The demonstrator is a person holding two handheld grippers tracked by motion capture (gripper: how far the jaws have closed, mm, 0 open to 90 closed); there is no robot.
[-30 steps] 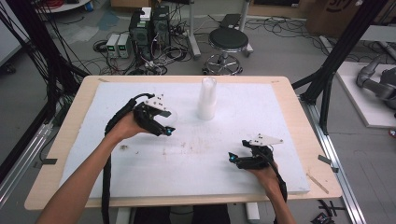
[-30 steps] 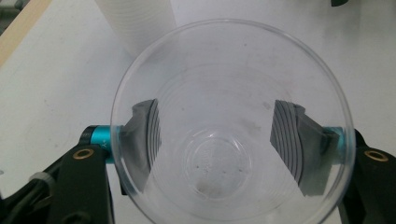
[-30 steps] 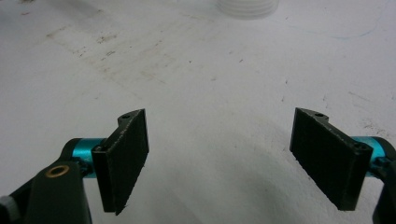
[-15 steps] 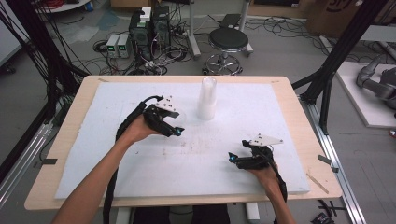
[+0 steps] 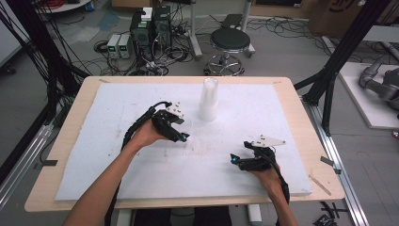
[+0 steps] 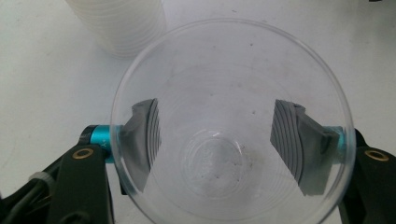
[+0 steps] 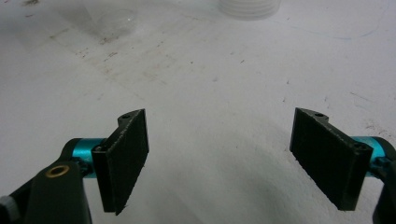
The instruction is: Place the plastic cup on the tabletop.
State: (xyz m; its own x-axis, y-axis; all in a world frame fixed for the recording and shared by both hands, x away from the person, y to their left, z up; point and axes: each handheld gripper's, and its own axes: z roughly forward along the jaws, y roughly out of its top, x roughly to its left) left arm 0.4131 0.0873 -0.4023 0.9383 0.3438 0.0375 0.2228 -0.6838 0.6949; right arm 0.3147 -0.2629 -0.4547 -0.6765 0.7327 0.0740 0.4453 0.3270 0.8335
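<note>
Clear plastic cup (image 6: 229, 130) clamped between left gripper (image 6: 224, 140) pads, centre frame, likely just separated from white cup stack (image 6: 119, 25), upper left; right gripper (image 7: 224, 158) idle, jaws apart.

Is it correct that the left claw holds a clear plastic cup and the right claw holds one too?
Not quite. The left claw does hold the clear plastic cup, but the right claw is open and empty above the white table cover, as the right gripper view shows.
</note>
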